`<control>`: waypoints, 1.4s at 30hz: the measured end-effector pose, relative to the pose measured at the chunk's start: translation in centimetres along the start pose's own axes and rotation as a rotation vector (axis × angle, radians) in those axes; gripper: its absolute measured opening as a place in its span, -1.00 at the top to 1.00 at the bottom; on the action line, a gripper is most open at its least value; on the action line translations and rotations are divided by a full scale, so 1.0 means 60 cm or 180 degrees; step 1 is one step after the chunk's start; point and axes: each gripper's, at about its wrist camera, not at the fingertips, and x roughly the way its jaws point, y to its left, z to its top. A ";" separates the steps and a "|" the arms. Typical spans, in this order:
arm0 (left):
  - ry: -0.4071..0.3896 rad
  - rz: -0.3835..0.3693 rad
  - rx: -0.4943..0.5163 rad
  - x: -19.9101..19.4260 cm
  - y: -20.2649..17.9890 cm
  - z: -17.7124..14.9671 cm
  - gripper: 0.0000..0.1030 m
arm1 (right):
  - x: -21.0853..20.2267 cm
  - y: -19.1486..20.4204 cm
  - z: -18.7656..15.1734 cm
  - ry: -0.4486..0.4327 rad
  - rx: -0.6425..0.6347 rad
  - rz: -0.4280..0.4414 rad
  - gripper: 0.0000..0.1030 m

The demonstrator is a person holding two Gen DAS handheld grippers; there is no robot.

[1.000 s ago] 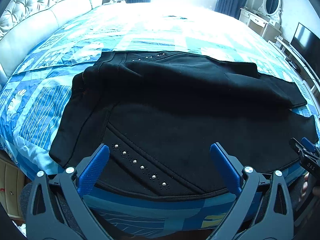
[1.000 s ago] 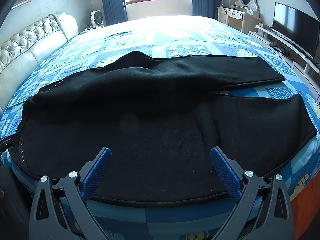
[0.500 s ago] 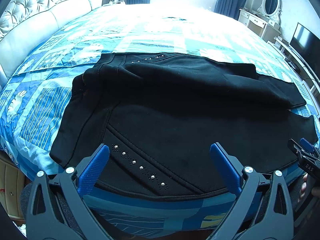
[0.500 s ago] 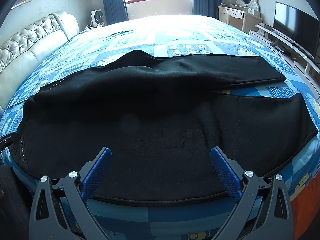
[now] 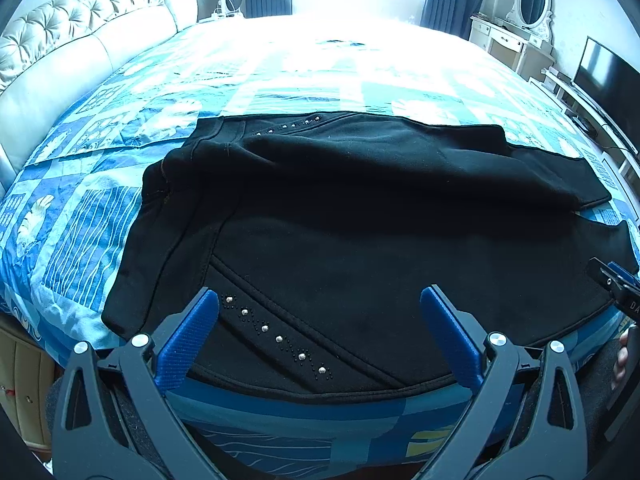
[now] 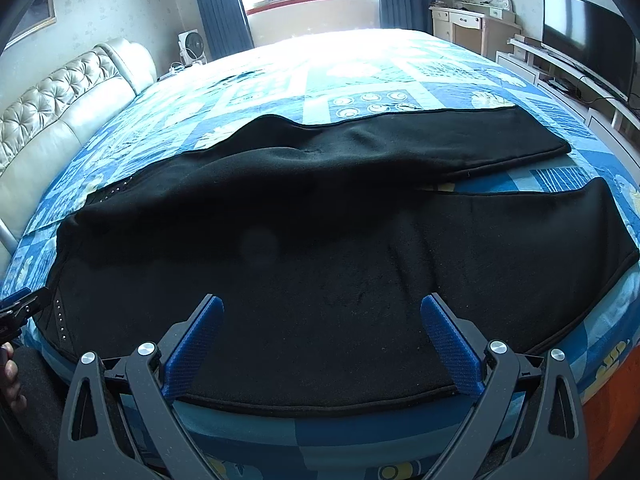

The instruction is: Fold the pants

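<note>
Black pants (image 5: 340, 220) with silver studs lie spread across the near side of the bed, waist to the left, legs running right. In the right wrist view the pants (image 6: 340, 248) show both legs, the far one slightly apart from the near one. My left gripper (image 5: 320, 312) hovers open over the studded hip near the near hem edge, nothing between its blue fingers (image 5: 188, 340). My right gripper (image 6: 320, 320) hangs open above the near leg's edge, holding nothing. The right gripper's tip (image 5: 616, 284) shows at the left wrist view's right edge.
The bed has a blue patterned quilt (image 5: 100, 208) and a cream tufted headboard (image 5: 60, 48) on the left. A dresser with mirror (image 6: 472, 20) and a TV (image 6: 588, 36) on a low stand line the right wall. A fan (image 6: 194, 46) stands by the window.
Both grippers stay open and almost still. The views shift only slightly, with the pants unmoved on the bed.
</note>
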 end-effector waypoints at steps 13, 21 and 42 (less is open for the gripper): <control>0.0169 -0.0078 -0.0149 0.020 0.018 -0.004 -0.96 | -0.096 -0.427 0.019 -0.0708 0.2383 0.0289 -0.91; 0.0266 0.0087 -0.0208 0.039 0.033 -0.005 -0.96 | -0.078 -0.596 -0.053 -0.0962 0.3325 0.0412 -0.90; 0.0286 0.0281 -0.0193 0.046 0.052 -0.018 -0.96 | -0.030 -0.647 -0.072 -0.0909 0.3605 0.0427 0.88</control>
